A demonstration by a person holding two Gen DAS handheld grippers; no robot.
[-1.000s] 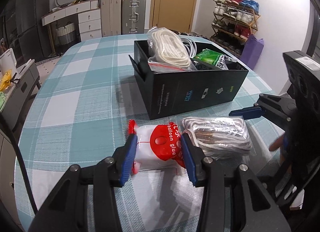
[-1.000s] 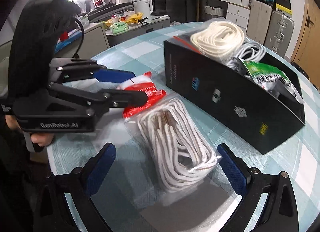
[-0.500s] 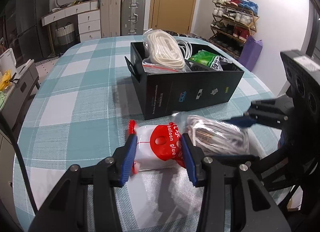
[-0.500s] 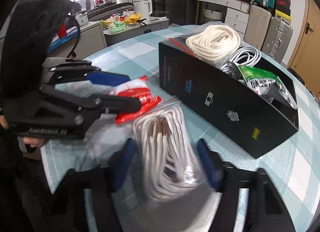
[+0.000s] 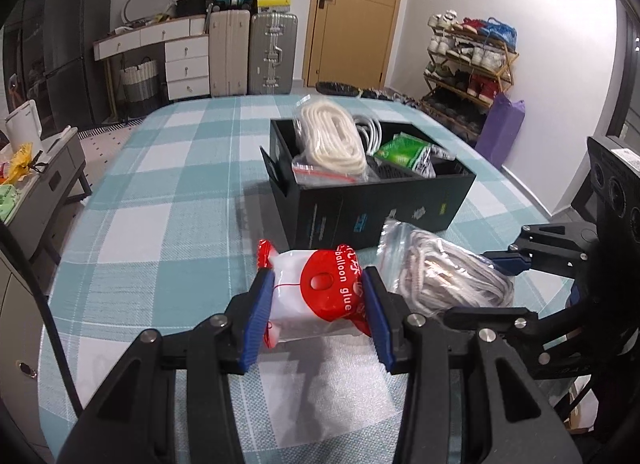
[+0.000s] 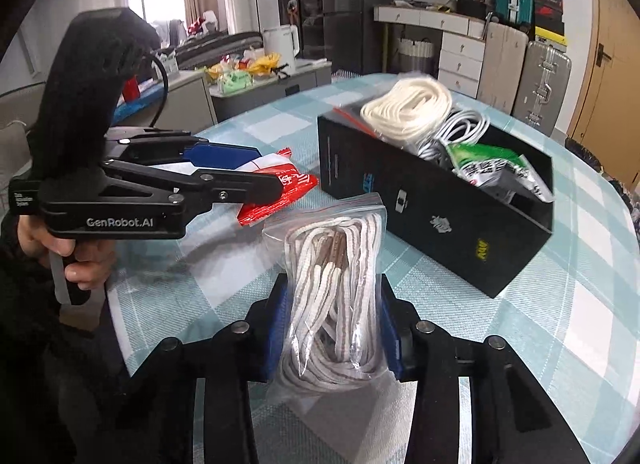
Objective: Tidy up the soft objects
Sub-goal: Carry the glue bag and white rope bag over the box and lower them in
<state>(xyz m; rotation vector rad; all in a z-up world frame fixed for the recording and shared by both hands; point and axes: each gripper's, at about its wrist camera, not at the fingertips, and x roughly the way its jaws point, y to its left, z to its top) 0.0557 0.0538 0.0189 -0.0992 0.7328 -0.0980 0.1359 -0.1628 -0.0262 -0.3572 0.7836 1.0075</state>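
Nearest to the right wrist camera, the right gripper [image 6: 334,328] is now clamped on the clear zip bag of white-and-brown flat laces [image 6: 334,296]. One second ago its jaws stood wide apart around this bag, which lay flat on the table; now the bag stands up between the blue pads [image 6: 276,324] and looks lifted.

The left gripper [image 5: 316,312] holds as before the white and red plastic packet of balloon glue [image 5: 320,300], its pads pressing both sides, low over the teal-and-white checked tablecloth [image 5: 168,203].

Farther off, the black cardboard box [image 6: 432,207] already contains a bagged coil of cream rope [image 6: 408,107], white cables and a green packet. Both loose items are therefore gripped, and probably they go next into this box.
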